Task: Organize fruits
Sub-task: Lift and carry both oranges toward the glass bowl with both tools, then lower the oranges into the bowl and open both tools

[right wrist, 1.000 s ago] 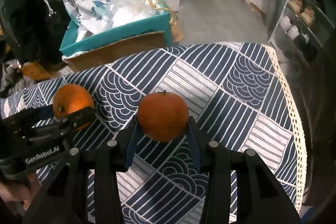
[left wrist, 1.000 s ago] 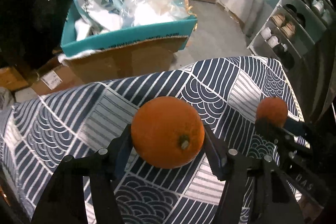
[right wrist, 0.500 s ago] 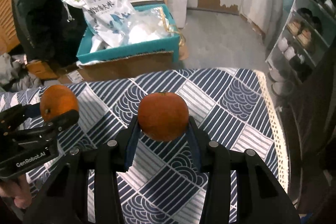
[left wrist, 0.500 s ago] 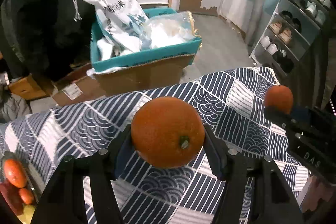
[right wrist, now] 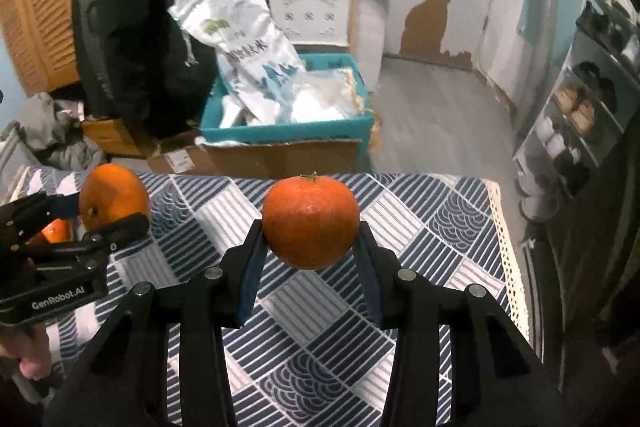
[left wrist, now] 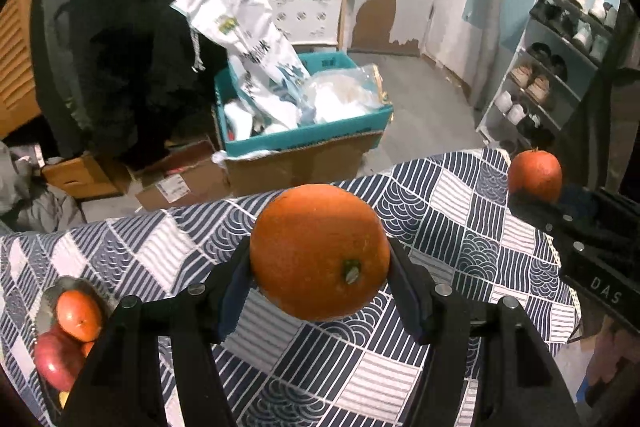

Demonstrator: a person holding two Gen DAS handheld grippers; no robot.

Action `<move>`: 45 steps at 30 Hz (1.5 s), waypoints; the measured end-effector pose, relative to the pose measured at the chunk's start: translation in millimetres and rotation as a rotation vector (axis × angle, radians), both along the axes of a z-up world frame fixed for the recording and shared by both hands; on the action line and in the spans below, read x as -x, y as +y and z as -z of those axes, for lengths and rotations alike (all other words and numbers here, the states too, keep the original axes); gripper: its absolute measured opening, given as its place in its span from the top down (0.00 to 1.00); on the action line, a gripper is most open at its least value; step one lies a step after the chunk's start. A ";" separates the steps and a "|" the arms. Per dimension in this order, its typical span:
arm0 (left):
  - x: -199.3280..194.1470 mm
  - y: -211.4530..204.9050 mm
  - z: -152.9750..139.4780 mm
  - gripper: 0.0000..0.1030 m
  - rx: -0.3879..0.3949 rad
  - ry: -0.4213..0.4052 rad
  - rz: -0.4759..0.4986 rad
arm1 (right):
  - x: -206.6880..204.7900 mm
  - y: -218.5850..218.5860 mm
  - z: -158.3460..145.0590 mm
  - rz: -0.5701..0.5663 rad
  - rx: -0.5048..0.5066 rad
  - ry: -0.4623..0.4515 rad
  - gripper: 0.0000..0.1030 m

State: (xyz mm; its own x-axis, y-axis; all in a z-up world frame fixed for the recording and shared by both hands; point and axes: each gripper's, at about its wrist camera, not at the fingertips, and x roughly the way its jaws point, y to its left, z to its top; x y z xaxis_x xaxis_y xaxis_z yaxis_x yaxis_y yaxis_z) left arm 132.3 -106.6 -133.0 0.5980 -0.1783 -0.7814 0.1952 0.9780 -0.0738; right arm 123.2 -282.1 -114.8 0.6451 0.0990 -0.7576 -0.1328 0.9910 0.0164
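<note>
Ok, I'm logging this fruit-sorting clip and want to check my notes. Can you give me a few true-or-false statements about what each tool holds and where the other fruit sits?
1. The left tool grips an orange between its fingers. True.
2. The right tool is empty. False: it holds a smaller orange with a short stem on top.
3. Both held oranges rest on the patterned tablecloth. False: both are held above it.
4. A dish at the cloth's left edge holds an orange fruit and a red apple. True.
5. The teal box sits on the table. False: it is on the floor beyond it.
</note>
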 end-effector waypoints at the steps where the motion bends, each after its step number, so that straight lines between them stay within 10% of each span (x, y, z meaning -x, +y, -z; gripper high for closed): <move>1: 4.0 3.5 -5.0 0.37 0.000 -0.006 -0.003 | 2.5 3.4 -3.9 -0.009 0.000 -0.006 0.59; 22: 77.6 82.2 -55.9 0.37 -0.002 -0.090 -0.090 | 48.4 81.2 -50.6 -0.209 -0.040 -0.080 0.59; 45: 113.7 177.8 -28.7 0.37 0.003 -0.044 -0.238 | 57.7 183.9 -32.8 -0.400 -0.069 -0.017 0.59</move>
